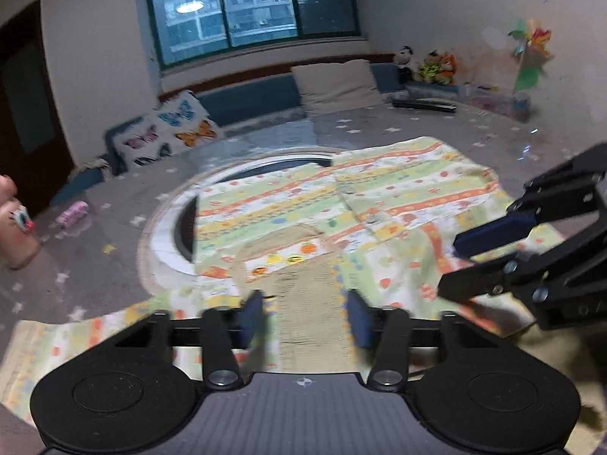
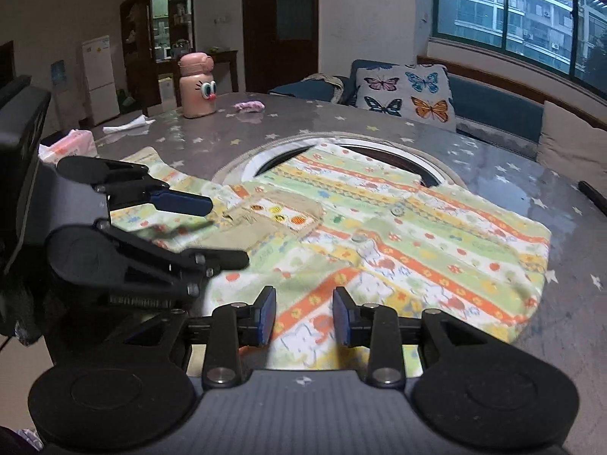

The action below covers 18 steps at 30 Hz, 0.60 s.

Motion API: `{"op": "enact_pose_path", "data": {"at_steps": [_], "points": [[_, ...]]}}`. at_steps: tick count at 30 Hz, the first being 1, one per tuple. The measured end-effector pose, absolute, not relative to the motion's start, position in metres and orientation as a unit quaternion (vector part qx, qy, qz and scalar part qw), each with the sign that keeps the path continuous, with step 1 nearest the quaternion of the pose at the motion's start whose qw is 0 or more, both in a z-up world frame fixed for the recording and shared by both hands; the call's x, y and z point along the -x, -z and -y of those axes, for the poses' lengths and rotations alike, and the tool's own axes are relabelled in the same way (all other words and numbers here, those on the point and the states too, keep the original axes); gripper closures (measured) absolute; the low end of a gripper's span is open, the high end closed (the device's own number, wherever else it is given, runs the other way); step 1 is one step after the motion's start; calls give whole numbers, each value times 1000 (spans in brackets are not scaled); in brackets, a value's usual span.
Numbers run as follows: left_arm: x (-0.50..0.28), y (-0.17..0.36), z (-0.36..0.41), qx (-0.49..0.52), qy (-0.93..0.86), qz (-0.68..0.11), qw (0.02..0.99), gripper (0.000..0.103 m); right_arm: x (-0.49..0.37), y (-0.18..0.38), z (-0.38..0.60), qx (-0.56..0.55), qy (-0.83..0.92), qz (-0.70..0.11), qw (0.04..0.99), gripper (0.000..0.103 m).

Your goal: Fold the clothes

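Shirt flat on table; near edge — between hand-held grippers.

Left wrist view sits low behind its own left gripper, close over the near edge of the patterned garment, facing across the table toward the window, angled down. Right wrist view rides behind the right gripper, just as near, facing leftward toward the pink bottle. Both share the garment, the butterfly cushion, and each catches the other gripper at its frame edge.
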State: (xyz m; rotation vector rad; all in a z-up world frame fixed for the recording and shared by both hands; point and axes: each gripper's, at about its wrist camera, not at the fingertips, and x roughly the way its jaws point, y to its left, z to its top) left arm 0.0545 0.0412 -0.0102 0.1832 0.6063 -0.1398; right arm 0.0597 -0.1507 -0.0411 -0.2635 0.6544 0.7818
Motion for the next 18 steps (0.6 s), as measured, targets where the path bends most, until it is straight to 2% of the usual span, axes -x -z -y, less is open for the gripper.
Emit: {"op": "enact_pose_path", "data": {"at_steps": [4, 5, 7, 15, 18], "points": [[-54, 10, -37, -93, 73, -290, 950, 87, -55, 40, 159, 121, -363, -311, 870, 68], [-53, 9, -36, -94, 69, -285, 951, 96, -54, 39, 162, 117, -360, -311, 872, 66], [-50, 8, -34, -102, 56, -274, 955, 101, -54, 39, 168, 110, -351, -312, 876, 64], [-50, 10, -38, -123, 15, -262, 957, 103, -38, 49, 213, 98, -296, -336, 889, 64], [-51, 12, -46, -109, 0, -272, 956, 98, -32, 47, 223, 108, -284, -336, 892, 64]]}}
